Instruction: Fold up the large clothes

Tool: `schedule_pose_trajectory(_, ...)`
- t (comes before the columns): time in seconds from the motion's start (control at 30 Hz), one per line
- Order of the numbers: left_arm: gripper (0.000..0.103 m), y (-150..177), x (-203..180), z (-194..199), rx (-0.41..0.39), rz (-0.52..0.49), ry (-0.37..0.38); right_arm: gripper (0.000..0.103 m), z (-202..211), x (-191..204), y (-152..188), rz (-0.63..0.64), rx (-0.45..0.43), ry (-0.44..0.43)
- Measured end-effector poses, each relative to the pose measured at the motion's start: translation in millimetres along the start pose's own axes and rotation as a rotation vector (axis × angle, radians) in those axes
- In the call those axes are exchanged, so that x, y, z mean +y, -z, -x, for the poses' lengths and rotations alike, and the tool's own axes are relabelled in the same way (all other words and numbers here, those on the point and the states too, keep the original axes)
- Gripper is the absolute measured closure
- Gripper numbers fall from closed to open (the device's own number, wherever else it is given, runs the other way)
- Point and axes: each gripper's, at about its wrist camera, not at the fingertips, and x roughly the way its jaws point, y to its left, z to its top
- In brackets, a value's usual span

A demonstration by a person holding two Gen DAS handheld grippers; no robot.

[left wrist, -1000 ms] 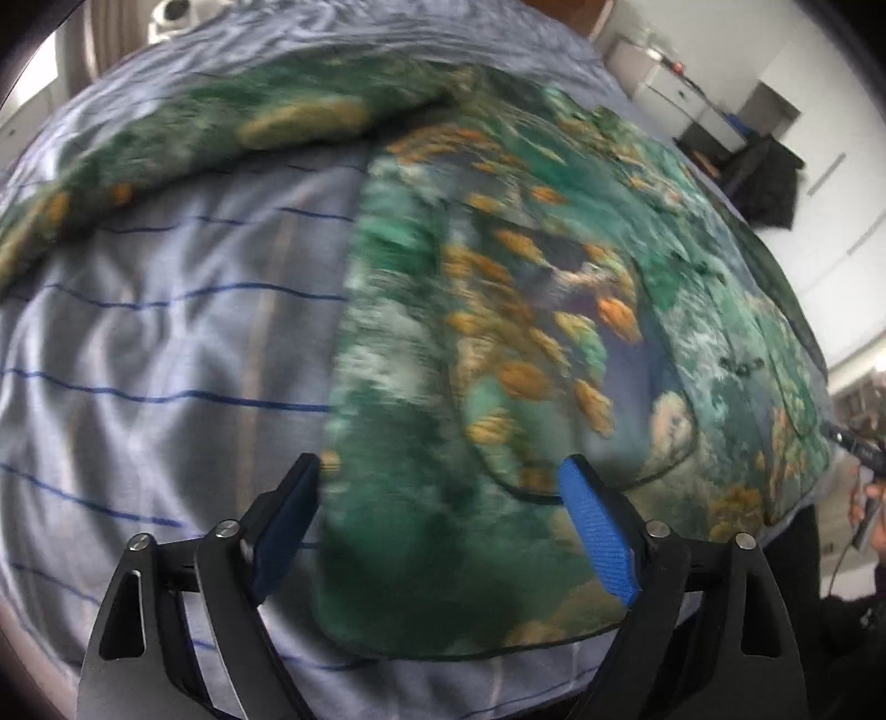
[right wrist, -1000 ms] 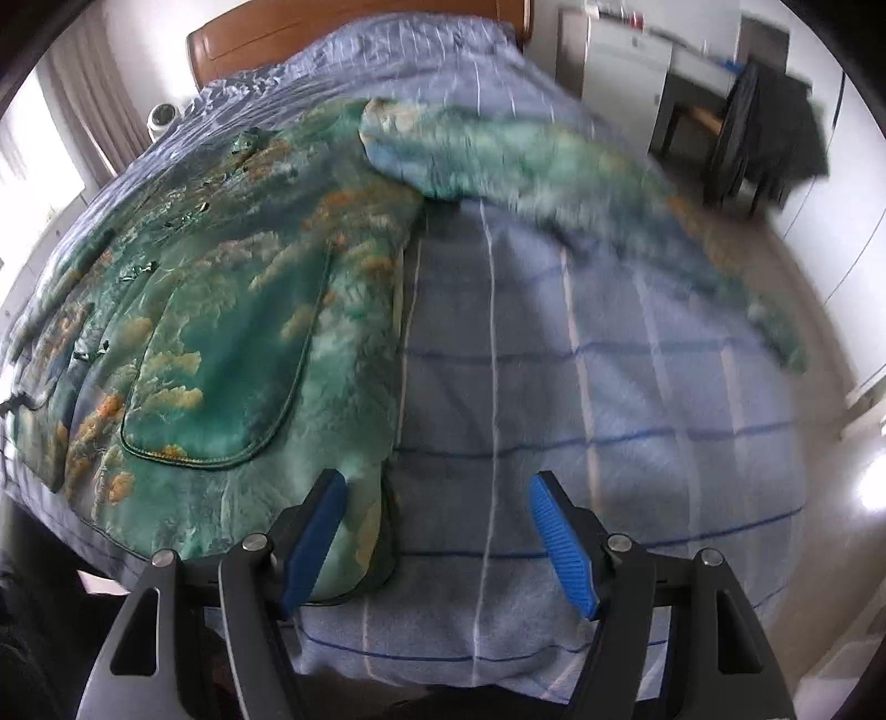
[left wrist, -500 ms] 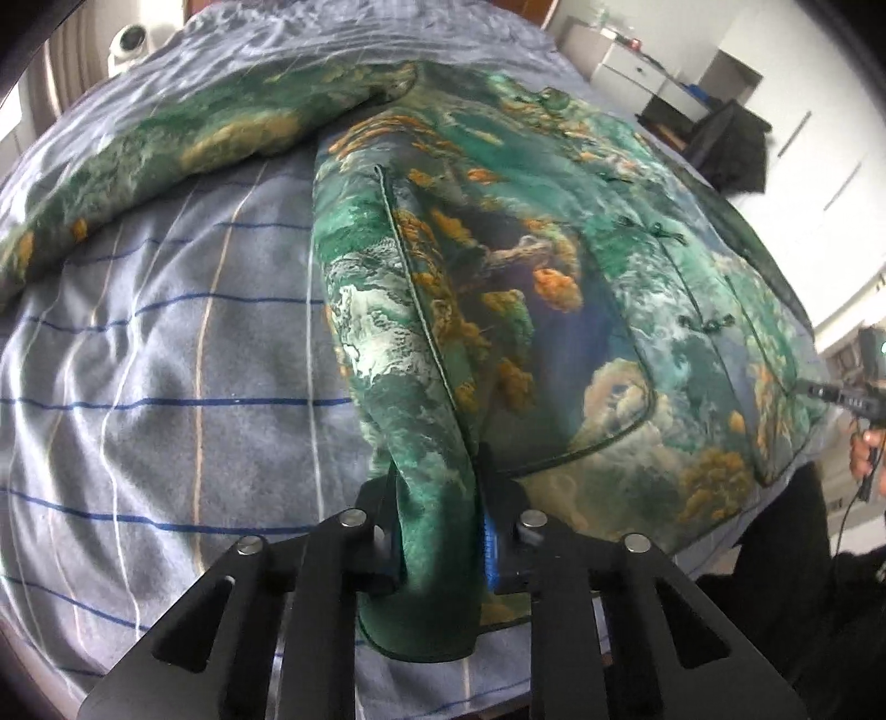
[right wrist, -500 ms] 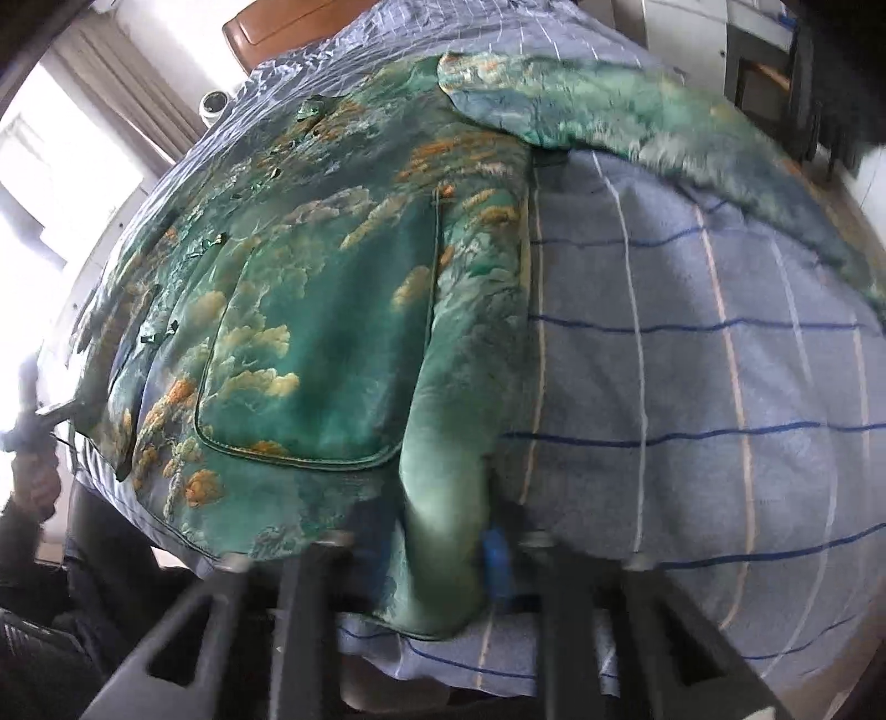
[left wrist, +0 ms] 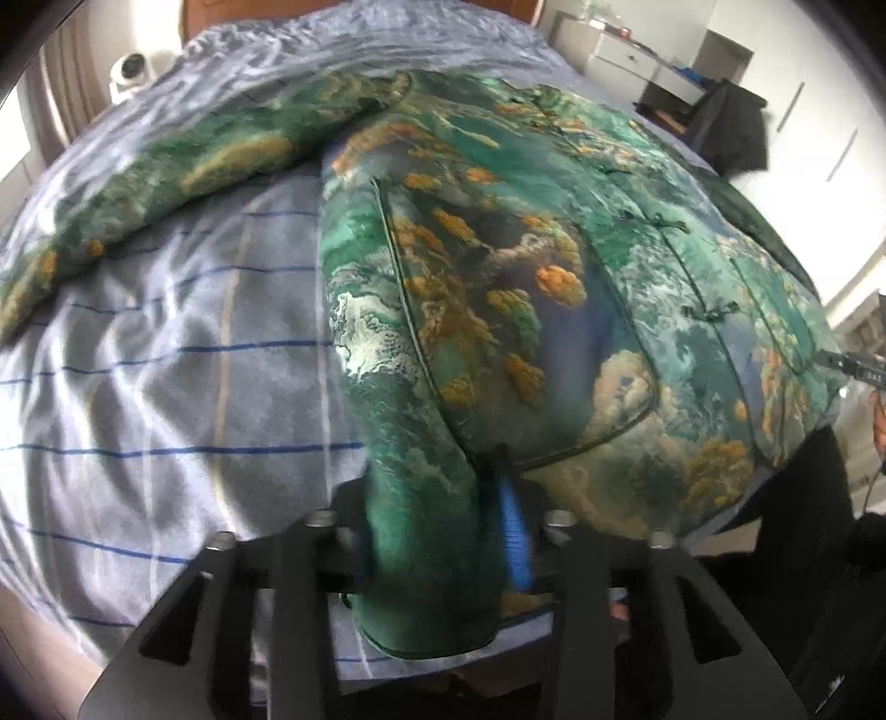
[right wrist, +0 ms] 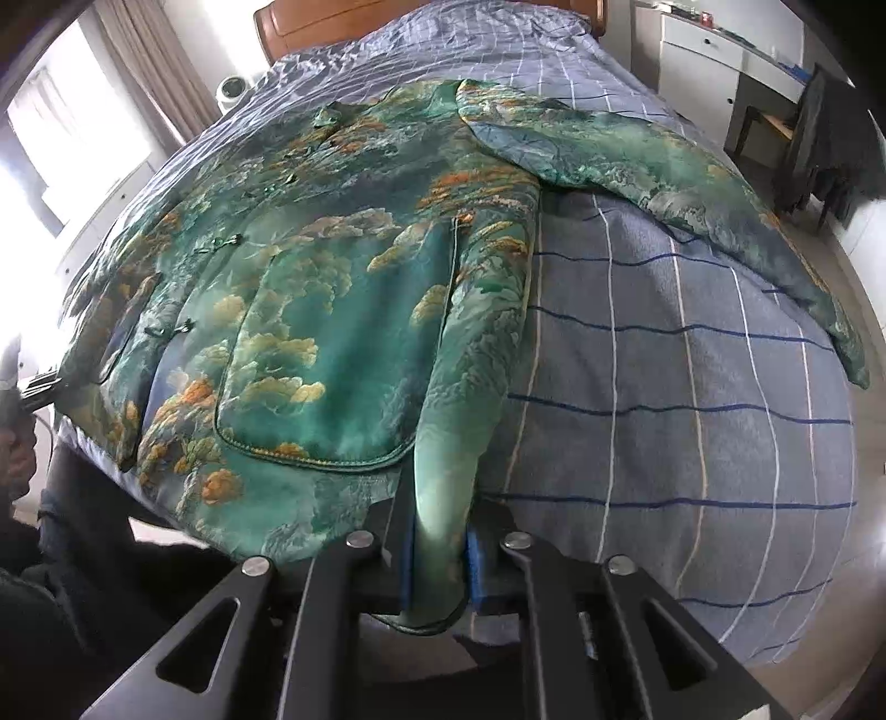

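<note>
1. Now I hold the green printed jacket (left wrist: 498,288) at its hem with both tools. It lies face up on the bed (left wrist: 166,387), body spread across the blue striped cover, sleeves flung out to either side.
2. My left gripper (left wrist: 437,531) has a thick bunch of the hem's corner between its fingers. The jaws have just been easing wider after a tight pinch, yet the fold fills the gap, so I judge it gripped, if less firmly.
3. My right gripper (right wrist: 440,559) stands nearly closed on a thinner ridge of the opposite hem corner, the blue pads (right wrist: 476,565) pressed against the cloth on both sides.
4. The relation that counts: the jacket runs lengthwise straight away from both grippers, hem nearest me, collar far off toward the headboard (right wrist: 421,16). Each hand holds its own side's corner, so neither is nearer; a lengthwise fold, I judge, means carrying both corners up and forward together.
5. The sleeves still lie outside the body, which may need dealing with.
6. No brand, label or writing is legible anywhere; the frog buttons (right wrist: 221,242) down the front carry no text.
</note>
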Motion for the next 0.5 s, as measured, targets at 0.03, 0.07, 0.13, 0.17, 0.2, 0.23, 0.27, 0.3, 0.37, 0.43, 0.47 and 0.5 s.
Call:
schedule_pose_trajectory(0.03,0.05,-0.7,-0.1,5.4,-0.013,-0.003,-0.016,0.079,-1.2,-1.9,-0.8,-0.007,-0.001,0.012)
schedule_pose_trajectory(0.07,0.039,-2.6,0.0,14.6,-0.036,-0.006,-0.027,0.07,-1.9,-2.7,-0.8,-0.011,-0.004,0.021)
schedule_pose_trajectory(0.13,0.021,3.2,0.2,33.9,-0.087,-0.001,-0.054,0.059,1.3,-5.1,-1.3,-0.027,-0.019,0.043)
schedule_pose_trajectory(0.17,0.012,2.0,0.1,46.4,-0.126,0.008,-0.078,0.053,5.5,-7.5,-2.1,-0.036,-0.035,0.058)
schedule_pose_trajectory(0.2,0.005,0.5,-0.3,59.9,-0.171,0.016,-0.1,0.05,7.8,-6.8,-0.9,-0.042,-0.048,0.07)
schedule_pose_trajectory(0.23,0.003,-1.0,-1.1,72.4,-0.215,0.021,-0.122,0.046,15.1,-9.2,-1.2,-0.053,-0.069,0.094)
schedule_pose_trajectory(0.27,0.002,-3.0,-2.5,81.2,-0.254,0.024,-0.142,0.043,22.9,-11.4,-1.0,-0.06,-0.088,0.12)
schedule_pose_trajectory(0.3,0.002,-6.3,-4.3,92.5,-0.311,0.025,-0.172,0.041,28.9,-12.9,-2.5,-0.063,-0.108,0.147)
schedule_pose_trajectory(0.37,0.002,-10.0,-9.4,106.4,-0.398,0.013,-0.23,0.032,41.0,-12.4,-9.0,-0.061,-0.157,0.202)
schedule_pose_trajectory(0.43,0.001,-17.0,-19.0,114.6,-0.453,-0.03,-0.265,0.026,55.1,-9.7,-13.7,-0.047,-0.219,0.248)
schedule_pose_trajectory(0.47,0.001,-20.2,-21.9,117.0,-0.454,-0.051,-0.26,0.024,61.7,-7.4,-15.9,-0.035,-0.252,0.265)
schedule_pose_trajectory(0.5,0.001,-23.1,-26.5,117.7,-0.45,-0.069,-0.253,0.024,69.4,-3.2,-18.8,-0.017,-0.295,0.282)
